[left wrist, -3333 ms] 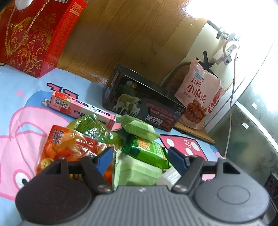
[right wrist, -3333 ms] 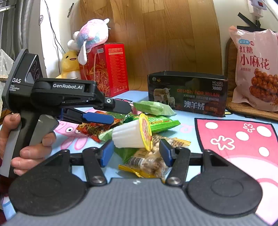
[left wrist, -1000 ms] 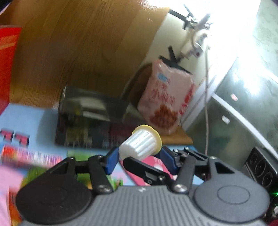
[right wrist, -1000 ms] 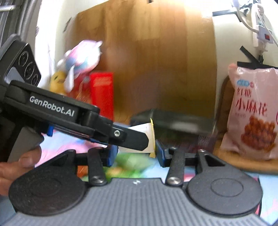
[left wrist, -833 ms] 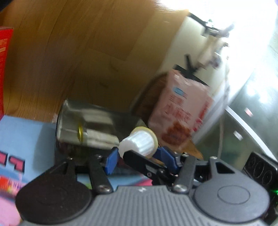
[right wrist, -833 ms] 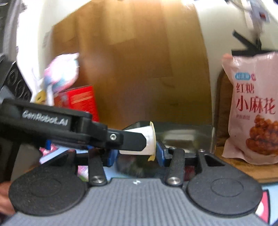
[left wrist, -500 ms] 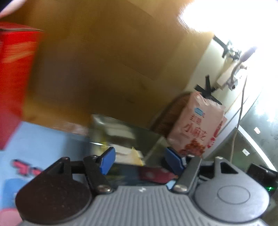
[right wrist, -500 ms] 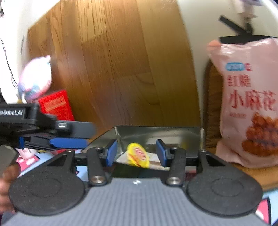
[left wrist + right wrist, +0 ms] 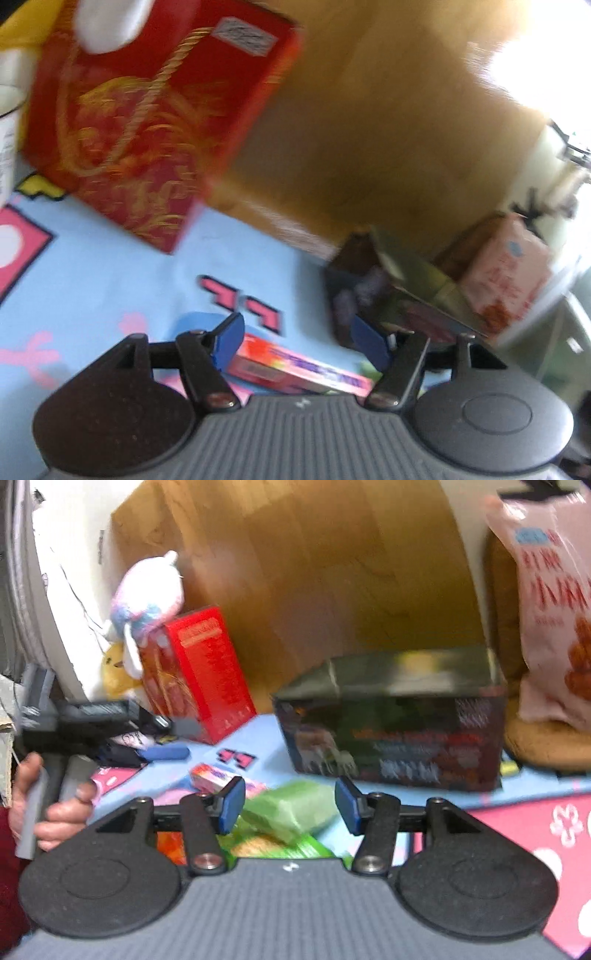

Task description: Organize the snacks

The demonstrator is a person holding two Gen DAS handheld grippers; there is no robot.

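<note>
The left claw is spread and empty, hanging over a blue cartoon-print cloth on the tabletop. A flat pink box lies on the cloth just below and between its blue pads, not touched by either. Past its right pad stands the dark tin, blurred, so its contents cannot be made out here. A red box stands upright at the far left of the cloth, and a pink bag leans behind the tin.

The right claw is empty too, and its jaws are opening. Between and just beyond its pads lies a green packet on top of a heap of snacks; the pads stand clear of it on both sides. More wrappers, green and orange, show under the claw, partly hidden by its body. The pink box lies just left of the left pad. The open-topped tin stands behind the heap, well apart from the pads, with the pink bag to its right on a round woven mat. The red box stands at back left with a plush toy leaning on it. At the left edge a hand grips the left tool's handle, its claw in mid-air above the cloth.
</note>
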